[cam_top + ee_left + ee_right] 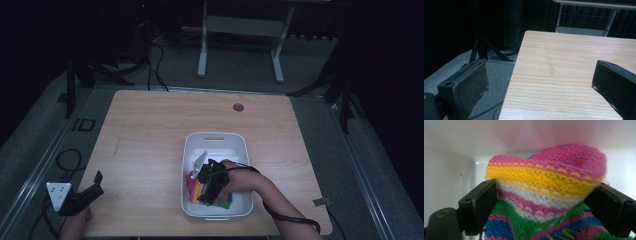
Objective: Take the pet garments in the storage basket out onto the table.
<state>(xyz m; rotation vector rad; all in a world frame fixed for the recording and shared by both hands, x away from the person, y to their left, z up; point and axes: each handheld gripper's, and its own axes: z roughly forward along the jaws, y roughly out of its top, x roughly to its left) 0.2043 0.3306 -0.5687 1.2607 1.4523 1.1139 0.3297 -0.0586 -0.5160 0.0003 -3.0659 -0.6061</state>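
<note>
A striped knitted cloth [223, 201] in pink, yellow, white, green and blue lies bunched in the near end of a white plastic bin [215, 135]. My right gripper [205, 192] reaches down into the bin from the right. In the right gripper view its jaws stand wide apart on either side of a raised fold of the knitted cloth [541, 173], touching or nearly touching it, so the right gripper [540, 192] is open. My left gripper [94, 186] hovers open over the table's near left corner; in its own view the left gripper [541, 66] holds nothing.
The wooden table [150, 130] has a round cable hole [238, 107] at the back. Beyond the left edge of the table [564, 55] are grey floor, cables [65, 160] and a stand's legs [480, 47]. A white desk frame [240, 30] stands behind.
</note>
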